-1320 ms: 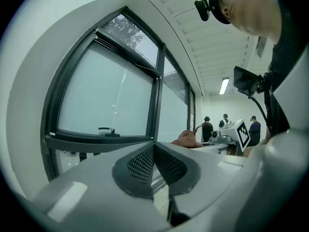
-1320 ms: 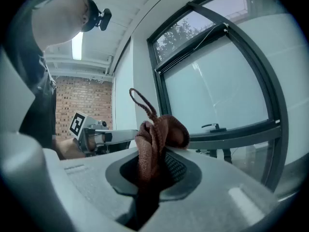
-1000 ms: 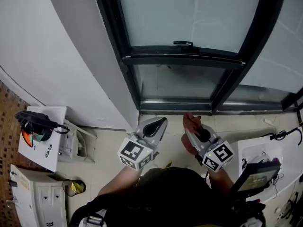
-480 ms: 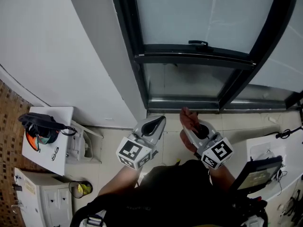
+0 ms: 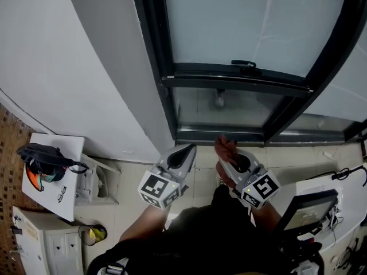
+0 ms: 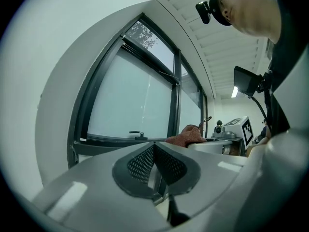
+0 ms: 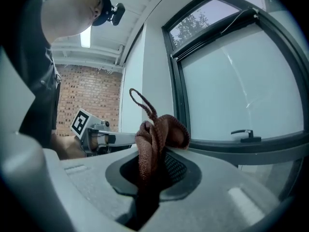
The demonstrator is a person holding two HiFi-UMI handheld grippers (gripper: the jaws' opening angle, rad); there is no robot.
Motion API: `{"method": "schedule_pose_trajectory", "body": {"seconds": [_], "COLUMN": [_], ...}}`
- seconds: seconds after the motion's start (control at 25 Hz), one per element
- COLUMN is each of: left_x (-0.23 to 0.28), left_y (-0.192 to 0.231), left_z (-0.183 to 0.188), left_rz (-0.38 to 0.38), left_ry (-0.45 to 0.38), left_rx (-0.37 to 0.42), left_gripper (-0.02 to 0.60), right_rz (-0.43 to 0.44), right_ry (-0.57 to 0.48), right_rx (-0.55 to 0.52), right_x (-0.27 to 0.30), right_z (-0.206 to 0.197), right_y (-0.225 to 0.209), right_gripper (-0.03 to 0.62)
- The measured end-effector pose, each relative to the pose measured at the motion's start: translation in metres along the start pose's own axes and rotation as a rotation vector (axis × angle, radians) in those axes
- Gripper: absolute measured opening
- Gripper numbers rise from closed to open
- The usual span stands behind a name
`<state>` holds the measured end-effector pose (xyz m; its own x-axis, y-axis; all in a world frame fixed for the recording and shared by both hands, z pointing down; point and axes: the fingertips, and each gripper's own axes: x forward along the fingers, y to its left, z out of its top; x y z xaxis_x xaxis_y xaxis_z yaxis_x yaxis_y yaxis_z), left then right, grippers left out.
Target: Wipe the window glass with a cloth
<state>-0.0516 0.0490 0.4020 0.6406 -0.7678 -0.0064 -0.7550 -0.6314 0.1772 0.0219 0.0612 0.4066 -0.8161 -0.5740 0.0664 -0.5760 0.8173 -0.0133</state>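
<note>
A brown cloth (image 7: 155, 140) is gripped between the jaws of the right gripper (image 7: 150, 170), which are clenched on its lower part. The cloth is bunched and folded, with its long axis running up out of the jaws; the rounded fold is turned toward the window glass (image 7: 241, 86), and a thin loop of cord is seen rising from its top. In the head view the cloth (image 5: 225, 146) is seen poking out past the tip of the right gripper (image 5: 228, 157), toward the lower edge of the dark window frame (image 5: 229, 135), apart from the glass (image 5: 246, 22).

The left gripper (image 6: 154, 148) is held with its jaws pressed together and nothing between them. Both grippers are held low before the person's body, side by side, the left gripper (image 5: 188, 150) slanted toward the right one so that the tips are drawn near each other below the window handle (image 5: 244, 63)
</note>
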Motion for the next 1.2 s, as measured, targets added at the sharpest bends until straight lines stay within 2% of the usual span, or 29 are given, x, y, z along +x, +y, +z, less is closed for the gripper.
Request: {"method": "schedule_pose_trajectory", "body": {"seconds": [0.2,0.36,0.72,0.84,1.04,1.2], "left_x": [0.048,0.094,0.195,0.214,0.219,0.214], "left_y": [0.029,0.054,0.093,0.096,0.103,0.125], "left_z": [0.003,0.02,0.053,0.051,0.045,0.057], "left_rz": [0.055,0.113,0.194,0.211,0.257,0.26], "left_ry": [-0.003,-0.007,-0.058,-0.058,0.003,-0.013], "left_rx": [0.02,0.037,0.0,-0.004,0.03,0.056], "left_gripper": [0.017,0.017,0.017,0.017,0.017,0.017], "right_rz": [0.065,0.125,0.234,0.274,0.331,0.333], "right_ry": [-0.031,-0.056,-0.091,-0.098,-0.13,-0.144], "right_rx": [0.0,-0.015,-0.106,-0.128,-0.119,-0.149], "right_x": [0.032,0.059,0.09,0.103,0.125,0.146], "right_z": [0.005,0.021,0.046,0.047,0.059,0.067], "right_y": [-0.054,-0.105,-0.204,-0.222,-0.228,-0.224], "right_gripper": [0.038,0.038,0.038,0.038,0.038,0.037]}}
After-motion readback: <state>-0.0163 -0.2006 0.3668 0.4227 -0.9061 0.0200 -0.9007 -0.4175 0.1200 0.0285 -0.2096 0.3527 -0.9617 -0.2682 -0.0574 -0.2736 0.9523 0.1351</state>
